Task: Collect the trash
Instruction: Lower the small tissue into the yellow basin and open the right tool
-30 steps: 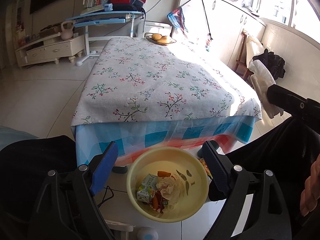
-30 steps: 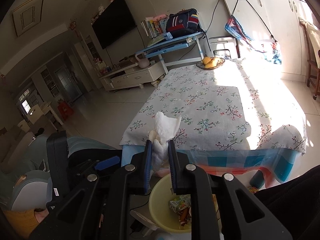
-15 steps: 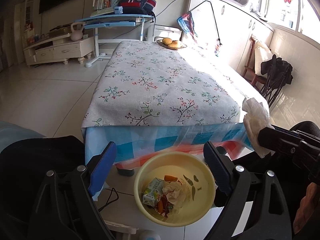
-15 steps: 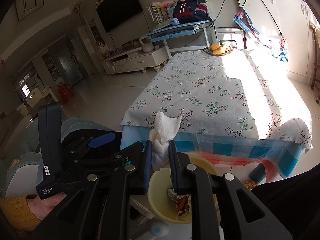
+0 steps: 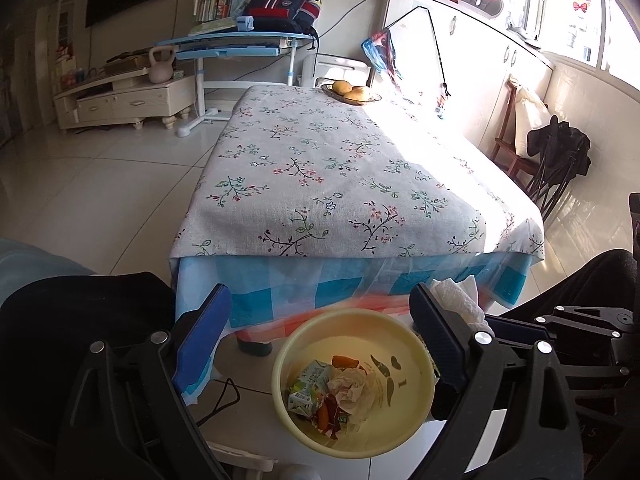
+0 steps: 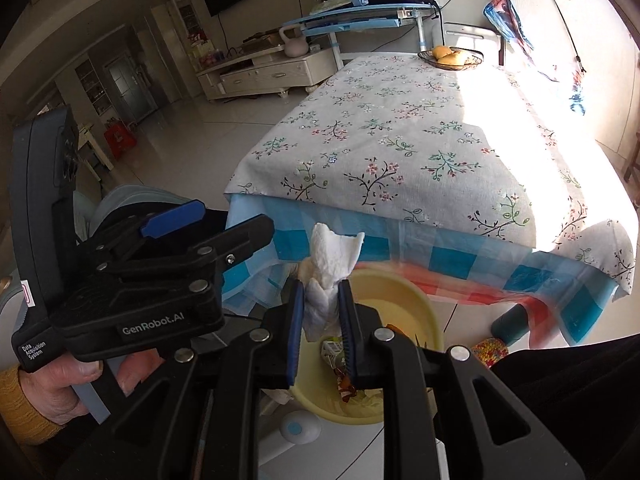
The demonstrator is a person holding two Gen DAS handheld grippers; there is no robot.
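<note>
My right gripper is clamped on a crumpled white tissue, held just above the near rim of the yellow basin. My left gripper has just been opening; its jaws stand wide, nothing between them, seemingly above the basin. Inside lie wrappers and paper. Beyond, the floral-clothed table carries a fruit basket.
</note>
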